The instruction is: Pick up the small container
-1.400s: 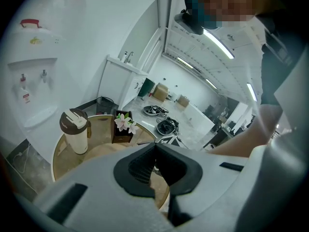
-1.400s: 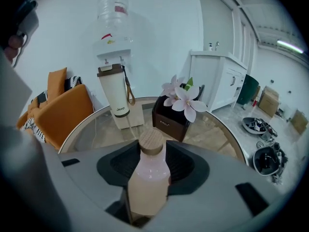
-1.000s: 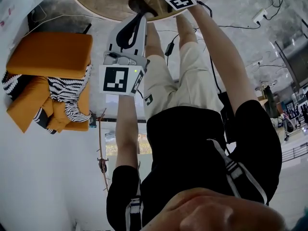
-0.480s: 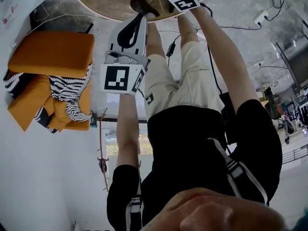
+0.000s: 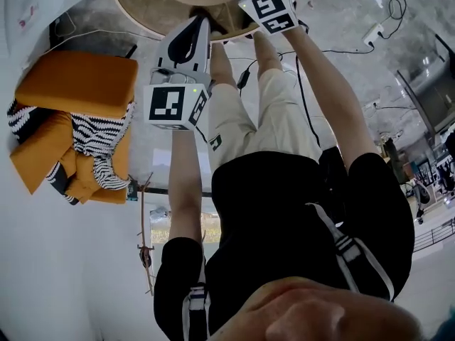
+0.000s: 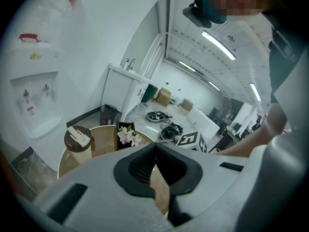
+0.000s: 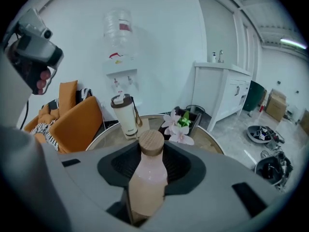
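The small container, a pale pink bottle [image 7: 146, 180] with a round wooden cap, stands upright between the dark pads of my right gripper [image 7: 151, 151]. The jaws are shut on its body and it hangs above the round wooden table [image 7: 212, 146]. In the head view only the right gripper's marker cube [image 5: 269, 9] shows at the top edge, and the bottle is hidden there. My left gripper [image 6: 154, 149] is shut with nothing in it, its tips touching above the table. In the head view the left gripper [image 5: 190, 34] reaches over the table's near rim [image 5: 146, 13].
On the table stand a white tumbler with a brown lid [image 7: 124, 116] and a black box of pink flowers [image 7: 181, 127]. An orange chair [image 5: 71, 84] with striped cloth sits left of the table. A water dispenser [image 7: 120, 71] stands behind against the wall.
The right gripper has risen toward the camera, and its marker cube now shows more fully in the head view. The left gripper has shifted a little up the picture.
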A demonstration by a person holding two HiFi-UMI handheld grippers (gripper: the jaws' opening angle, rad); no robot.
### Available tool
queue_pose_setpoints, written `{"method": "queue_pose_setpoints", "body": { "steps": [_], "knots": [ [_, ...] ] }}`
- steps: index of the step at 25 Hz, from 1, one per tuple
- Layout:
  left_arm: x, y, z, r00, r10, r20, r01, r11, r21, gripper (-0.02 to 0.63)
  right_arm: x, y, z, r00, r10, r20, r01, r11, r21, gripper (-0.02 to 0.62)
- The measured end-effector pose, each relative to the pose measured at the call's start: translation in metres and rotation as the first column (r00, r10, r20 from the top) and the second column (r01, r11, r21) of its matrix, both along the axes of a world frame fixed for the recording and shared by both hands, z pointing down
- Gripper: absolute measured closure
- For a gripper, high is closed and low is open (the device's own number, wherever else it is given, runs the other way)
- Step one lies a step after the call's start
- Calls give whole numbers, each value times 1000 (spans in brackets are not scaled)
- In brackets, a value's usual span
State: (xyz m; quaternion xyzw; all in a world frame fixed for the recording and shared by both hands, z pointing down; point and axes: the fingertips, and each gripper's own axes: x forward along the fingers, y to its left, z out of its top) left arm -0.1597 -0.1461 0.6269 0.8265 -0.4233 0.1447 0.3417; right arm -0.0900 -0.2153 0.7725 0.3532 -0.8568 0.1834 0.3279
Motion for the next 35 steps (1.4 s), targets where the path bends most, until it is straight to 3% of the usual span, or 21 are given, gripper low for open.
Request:
{"method": "queue_pose_setpoints", "body": {
  "steps": [12,21,35],
  "knots": [
    [19,-32,-82,999,-45,11,43,993,110,588,19,-14,-152,997,-37,66,31,995,91,454],
    [4,-45,-145,996,-86,31,80,982,169,588,16,-11,-265,991,-58,119,41,990,136,454],
    [0,-73,-267,993,-120,0,112,928,354,588,13,-21,-414,974,-76,215,16,964,267,454]
  ]
}}
